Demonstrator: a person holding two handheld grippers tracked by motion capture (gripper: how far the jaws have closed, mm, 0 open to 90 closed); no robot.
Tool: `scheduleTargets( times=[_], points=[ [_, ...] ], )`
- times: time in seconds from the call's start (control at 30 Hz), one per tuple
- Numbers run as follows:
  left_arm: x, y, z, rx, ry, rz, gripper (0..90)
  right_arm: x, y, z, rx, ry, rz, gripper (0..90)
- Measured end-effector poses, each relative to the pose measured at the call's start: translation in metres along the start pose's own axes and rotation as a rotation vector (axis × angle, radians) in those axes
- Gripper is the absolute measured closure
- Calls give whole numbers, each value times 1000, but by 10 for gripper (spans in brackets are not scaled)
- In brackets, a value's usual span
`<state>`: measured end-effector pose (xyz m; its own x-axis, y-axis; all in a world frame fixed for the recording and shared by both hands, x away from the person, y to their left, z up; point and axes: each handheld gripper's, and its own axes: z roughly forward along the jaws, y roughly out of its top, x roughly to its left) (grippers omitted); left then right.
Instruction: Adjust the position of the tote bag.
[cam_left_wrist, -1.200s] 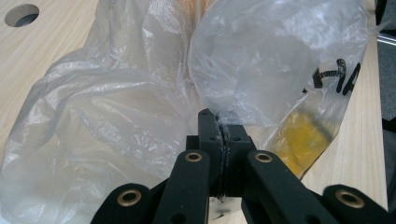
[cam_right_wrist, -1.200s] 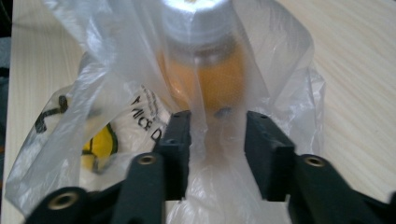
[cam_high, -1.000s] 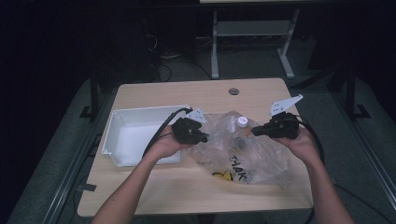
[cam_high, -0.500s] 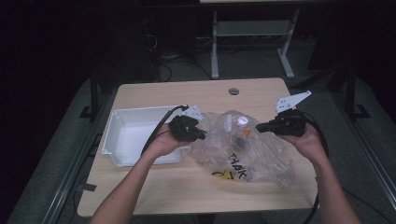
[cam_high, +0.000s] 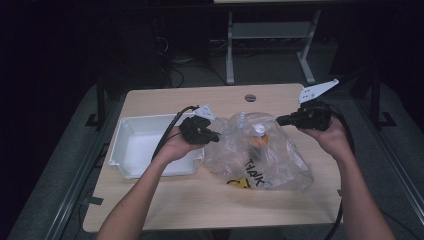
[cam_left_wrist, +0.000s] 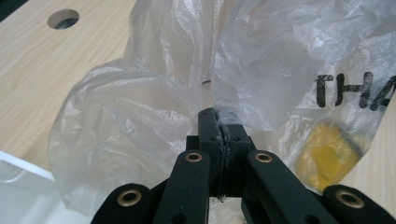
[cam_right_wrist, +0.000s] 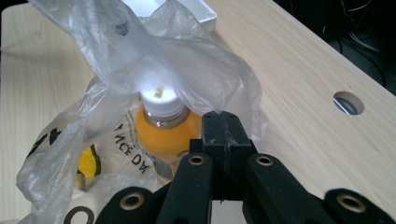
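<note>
A clear plastic bag (cam_high: 260, 157) with black lettering and a yellow print lies on the wooden table (cam_high: 200, 200). Inside it stands a bottle of orange drink (cam_right_wrist: 161, 126) with a white cap (cam_high: 258, 131). My left gripper (cam_high: 218, 136) is shut on the bag's left edge; in the left gripper view the film (cam_left_wrist: 140, 116) is pinched between the jaws (cam_left_wrist: 219, 123). My right gripper (cam_high: 280, 120) is shut on the bag's right edge and holds it lifted above the table, with the film (cam_right_wrist: 187, 60) stretched up from the closed jaws (cam_right_wrist: 222, 122).
A white rectangular tray (cam_high: 145, 145) sits on the table to the left of the bag, under my left hand. A round cable hole (cam_high: 250, 97) is near the table's far edge. Dark floor and a desk frame (cam_high: 270, 35) lie beyond.
My right gripper has risen and drawn slightly outward with the bag's edge, pulling the bag's mouth taller and wider. The left gripper has stayed about where it was.
</note>
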<state>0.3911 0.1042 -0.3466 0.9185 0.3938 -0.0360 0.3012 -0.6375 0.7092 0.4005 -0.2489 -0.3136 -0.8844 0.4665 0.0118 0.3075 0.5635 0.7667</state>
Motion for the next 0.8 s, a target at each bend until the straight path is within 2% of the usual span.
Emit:
scheduleTargets(
  times=[0.2, 0.27, 0.33, 0.4, 0.67, 0.8],
  points=[
    [3, -1, 10, 24, 21, -14, 895, -10, -6, 11, 40, 3, 47, 900],
    [3, -2, 14, 34, 17, 0, 895, -13, -11, 15, 49, 6, 67, 900],
    [2, -4, 17, 28, 13, -18, 895, -15, -18, 18, 53, 9, 88, 900],
    [1, -6, 20, 36, 11, -16, 895, -16, -25, 21, 54, 16, 102, 900],
    [-6, -14, 31, 57, -6, -21, 895, -11, -49, 36, 72, 47, 159, 900],
    [-10, -17, 35, 56, -5, -17, 895, -7, -56, 43, 74, 52, 167, 900]
  ],
)
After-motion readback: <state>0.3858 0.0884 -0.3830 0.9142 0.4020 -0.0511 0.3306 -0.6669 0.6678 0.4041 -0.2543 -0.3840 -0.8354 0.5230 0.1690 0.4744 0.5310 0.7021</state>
